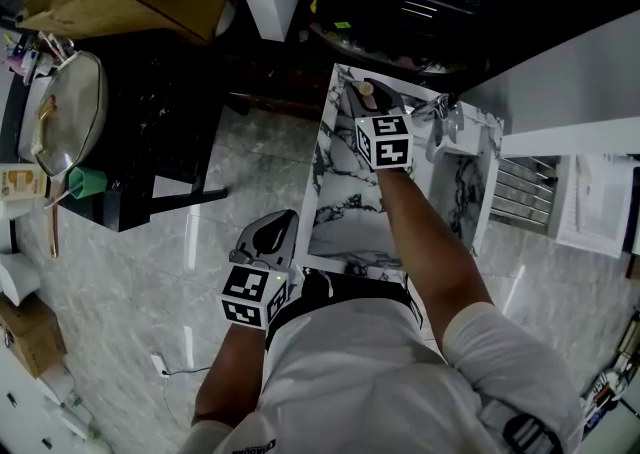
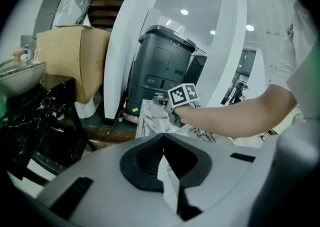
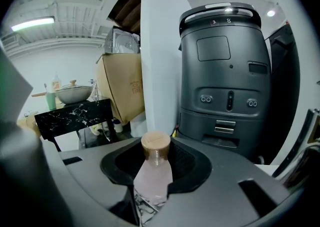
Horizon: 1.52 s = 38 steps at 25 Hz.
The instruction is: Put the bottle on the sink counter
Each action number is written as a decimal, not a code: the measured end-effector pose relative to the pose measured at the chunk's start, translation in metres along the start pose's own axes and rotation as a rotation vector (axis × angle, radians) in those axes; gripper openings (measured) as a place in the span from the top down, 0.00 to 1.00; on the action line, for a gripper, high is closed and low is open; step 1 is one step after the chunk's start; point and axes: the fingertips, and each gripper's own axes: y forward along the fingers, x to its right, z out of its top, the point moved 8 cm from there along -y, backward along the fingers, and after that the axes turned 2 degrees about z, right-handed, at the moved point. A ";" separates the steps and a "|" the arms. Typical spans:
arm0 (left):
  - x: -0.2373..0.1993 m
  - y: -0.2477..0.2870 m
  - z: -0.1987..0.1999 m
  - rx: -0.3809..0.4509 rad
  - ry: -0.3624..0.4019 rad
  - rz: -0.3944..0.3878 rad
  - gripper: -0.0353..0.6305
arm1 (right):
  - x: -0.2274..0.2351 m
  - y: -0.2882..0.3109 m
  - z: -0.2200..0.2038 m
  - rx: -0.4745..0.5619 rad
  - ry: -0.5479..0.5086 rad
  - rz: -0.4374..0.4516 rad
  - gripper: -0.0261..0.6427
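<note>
R gripper [image 3: 150,196] jaws pinch bottle [image 3: 152,173] body; L gripper [image 2: 162,138] jaws pressed together, idle. I keep it upright, seat base flat on bench [image 1: 340,192], then release.

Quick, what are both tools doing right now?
Left tool: closed, empty.
Right tool: closed on the pale pink bottle with a round brown cap.
</note>
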 end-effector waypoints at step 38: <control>0.010 -0.014 -0.002 0.022 -0.015 -0.028 0.93 | -0.007 -0.015 -0.004 -0.042 -0.052 -0.028 0.59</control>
